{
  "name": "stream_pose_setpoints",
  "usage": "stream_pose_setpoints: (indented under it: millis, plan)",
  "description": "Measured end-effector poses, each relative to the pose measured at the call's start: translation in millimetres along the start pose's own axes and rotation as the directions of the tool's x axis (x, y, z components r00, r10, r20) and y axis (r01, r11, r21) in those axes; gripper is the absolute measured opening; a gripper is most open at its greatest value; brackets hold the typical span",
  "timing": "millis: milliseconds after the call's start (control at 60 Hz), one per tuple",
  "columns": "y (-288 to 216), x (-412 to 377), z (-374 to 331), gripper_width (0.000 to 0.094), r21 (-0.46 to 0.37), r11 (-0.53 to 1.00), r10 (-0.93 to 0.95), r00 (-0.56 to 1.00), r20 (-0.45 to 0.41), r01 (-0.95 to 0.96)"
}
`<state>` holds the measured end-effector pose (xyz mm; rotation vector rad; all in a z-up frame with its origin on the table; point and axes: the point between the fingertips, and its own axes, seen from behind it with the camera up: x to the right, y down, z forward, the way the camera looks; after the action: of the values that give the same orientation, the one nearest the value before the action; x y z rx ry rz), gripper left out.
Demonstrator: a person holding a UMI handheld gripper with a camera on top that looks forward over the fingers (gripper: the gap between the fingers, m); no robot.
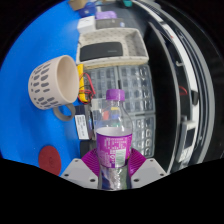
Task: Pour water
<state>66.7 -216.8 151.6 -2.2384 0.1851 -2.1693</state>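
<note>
Bottle [113, 150] base behind tongs [113, 172]

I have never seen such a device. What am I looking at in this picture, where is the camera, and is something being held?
There is no robot arm here. A person carries a hand-held gripper with two fingers, and the camera rides on it and looks forward along them. That is why the fingers appear at the bottom, each with a magenta pad on its inner side.

Between the fingers stands a clear water bottle with a purple cap and a purple label. Both pads seem to press on its lower part, so it looks held.

Beyond the bottle is a blue surface. On it, a beige mug with a dotted pattern lies on its side, its opening turned towards a clear plastic box. Further back is a woven basket with a dark flat item inside; I cannot tell what it is.
</note>
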Motion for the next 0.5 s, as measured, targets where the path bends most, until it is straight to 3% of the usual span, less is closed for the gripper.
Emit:
stream_pose_setpoints:
  millis: [333,500]
  plan:
    - [-59,14,10,0.0328,0.061,0.828,-0.548,0.828,-0.118,0.557]
    - [-75,14,9,0.0327,0.061,0.721,-0.675,0.720,-0.161,0.690]
